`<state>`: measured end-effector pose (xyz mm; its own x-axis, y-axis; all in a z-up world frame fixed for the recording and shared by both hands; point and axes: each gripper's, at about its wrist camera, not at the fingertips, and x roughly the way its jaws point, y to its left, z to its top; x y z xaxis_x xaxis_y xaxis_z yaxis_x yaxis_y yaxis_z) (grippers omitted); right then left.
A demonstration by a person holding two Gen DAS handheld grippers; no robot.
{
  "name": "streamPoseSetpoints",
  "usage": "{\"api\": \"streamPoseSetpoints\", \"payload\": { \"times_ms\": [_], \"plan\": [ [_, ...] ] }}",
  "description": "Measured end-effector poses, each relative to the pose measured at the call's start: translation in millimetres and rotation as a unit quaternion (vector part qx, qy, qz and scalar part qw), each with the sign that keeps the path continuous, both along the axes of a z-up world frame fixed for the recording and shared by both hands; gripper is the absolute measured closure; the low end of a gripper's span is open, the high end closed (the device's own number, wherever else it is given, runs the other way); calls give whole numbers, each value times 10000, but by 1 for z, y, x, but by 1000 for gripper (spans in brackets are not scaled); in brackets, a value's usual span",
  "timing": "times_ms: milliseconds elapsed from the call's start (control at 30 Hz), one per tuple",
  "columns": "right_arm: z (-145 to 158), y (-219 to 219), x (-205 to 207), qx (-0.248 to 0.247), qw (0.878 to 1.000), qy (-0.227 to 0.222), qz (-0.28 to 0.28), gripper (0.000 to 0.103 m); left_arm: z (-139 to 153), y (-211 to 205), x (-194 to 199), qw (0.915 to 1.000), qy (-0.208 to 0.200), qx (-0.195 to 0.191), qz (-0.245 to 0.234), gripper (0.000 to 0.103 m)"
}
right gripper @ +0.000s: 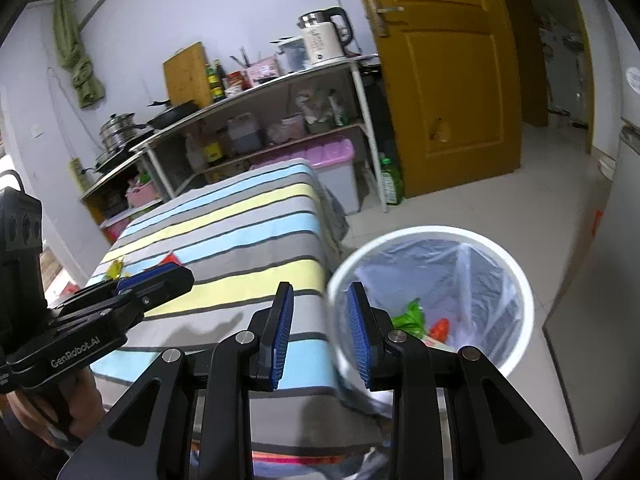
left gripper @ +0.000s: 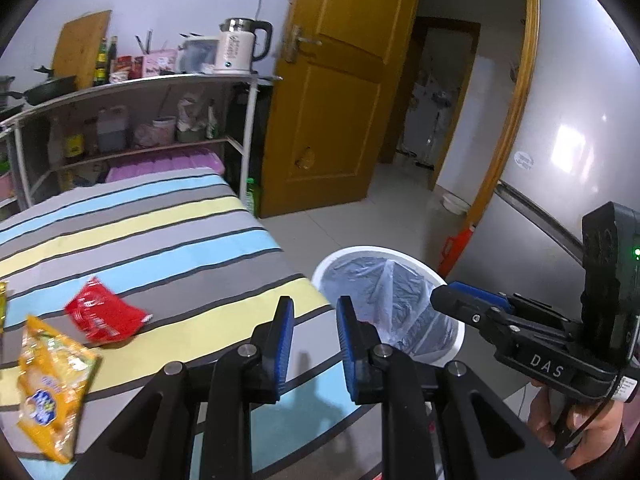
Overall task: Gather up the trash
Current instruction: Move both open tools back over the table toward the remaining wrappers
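Both grippers, left (left gripper: 314,338) and right (right gripper: 320,330), hold nothing, fingers narrowly parted. A red wrapper (left gripper: 105,313) and an orange packet (left gripper: 54,388) lie on the striped counter (left gripper: 168,236); lined bin (right gripper: 516,280) just right.

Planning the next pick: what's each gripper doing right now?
Left gripper: open, nothing between the fingers.
Right gripper: open, empty, by the trash bin.

Both wrist views look forward and downward, close over the near end of the striped table (left gripper: 160,240). The left view sits further left; the right view hangs nearer the bin (right gripper: 516,280). Both share table, bin, shelf (right gripper: 256,92) and door (left gripper: 340,92).
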<state>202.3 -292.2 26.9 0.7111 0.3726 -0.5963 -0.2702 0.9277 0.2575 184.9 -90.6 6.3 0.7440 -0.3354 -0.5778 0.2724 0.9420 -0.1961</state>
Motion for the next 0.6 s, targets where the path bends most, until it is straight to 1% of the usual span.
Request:
{"api": "streamPoseSetpoints", "payload": {
  "times_ms": [200,267,300,333,600],
  "plan": [
    [4,25,-10,-16,9994,-79,336,74,5,28,-20,9995,-121,39,305,81],
    [5,34,-13,-22,9990,-102,441,67,5,39,-28,9989,-150,59,436,81],
    [5,36,-14,-14,9988,-110,483,60,5,44,-30,9987,-156,62,484,81],
    [5,40,-16,-1,9985,-117,537,58,5,48,-34,9985,-164,68,526,81],
    [2,70,-23,-51,9962,-69,867,58,0,80,-56,9959,-218,175,865,81]
  ]
}}
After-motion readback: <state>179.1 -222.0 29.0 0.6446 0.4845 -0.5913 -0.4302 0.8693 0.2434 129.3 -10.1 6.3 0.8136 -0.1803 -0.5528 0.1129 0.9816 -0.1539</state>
